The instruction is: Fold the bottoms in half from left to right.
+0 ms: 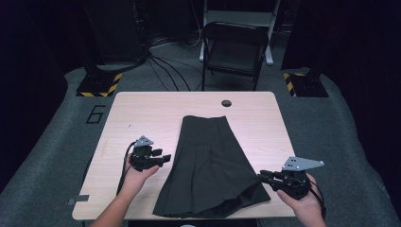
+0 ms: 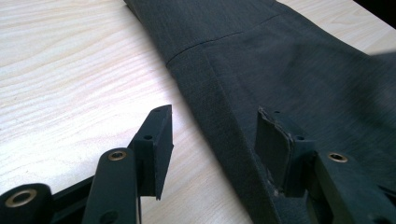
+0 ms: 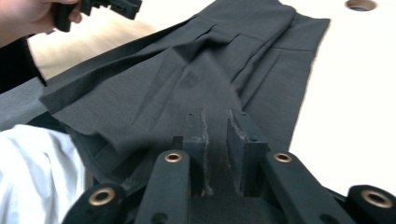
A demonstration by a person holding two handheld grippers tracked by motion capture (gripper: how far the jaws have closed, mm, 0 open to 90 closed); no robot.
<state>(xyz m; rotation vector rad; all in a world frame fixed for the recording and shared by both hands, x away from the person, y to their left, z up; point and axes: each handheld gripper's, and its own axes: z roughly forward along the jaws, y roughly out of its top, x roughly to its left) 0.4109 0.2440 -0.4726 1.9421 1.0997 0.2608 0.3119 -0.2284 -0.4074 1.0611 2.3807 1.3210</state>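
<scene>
Light wood-grain counter (image 1: 142,109) with rounded corners, a round dark hole (image 1: 226,103) near its far edge at the middle. A dark grey skirt (image 1: 208,165) lies flat on it, narrow end toward the far edge, wide hem fanned out at the near edge, slightly right of centre, its near right corner rumpled. Bare wood shows to the left, the right and beyond the skirt; counter stands on grey carpet floor (image 1: 56,142) marked with a dark "6" (image 1: 96,114) off the far left corner.

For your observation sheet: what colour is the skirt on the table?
Dark charcoal grey, plain; the skirt shows best in the right gripper view.
</scene>
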